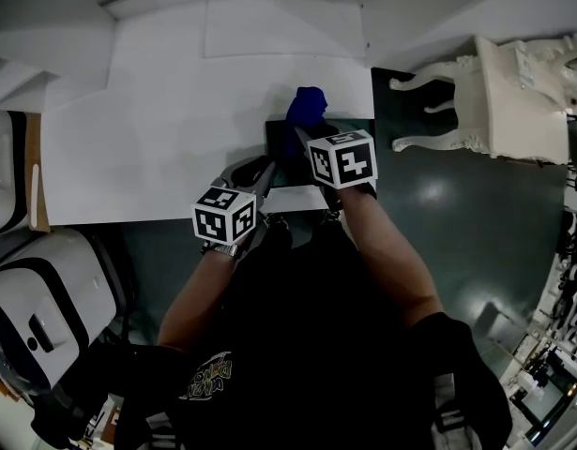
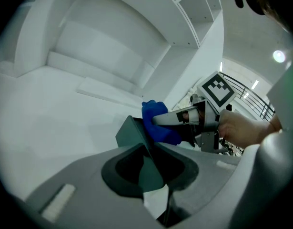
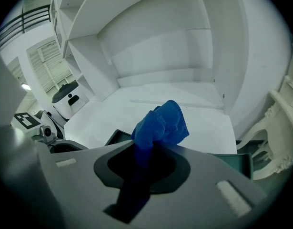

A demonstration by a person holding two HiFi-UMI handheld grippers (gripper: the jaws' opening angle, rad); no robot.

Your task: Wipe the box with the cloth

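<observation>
The left tongs (image 2: 150,171) are clamped on a thin wall of the dark green box (image 2: 129,133), which sits at the near edge of the white desk (image 1: 157,139). Just to their right, the right tongs (image 3: 145,162) grip the blue cloth (image 3: 163,122). Its bunched end sticks out past their tips, over the box.

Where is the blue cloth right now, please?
In the head view, the blue cloth sits mid-frame, clamped in the right hand-held gripper by the dark green box.
</observation>
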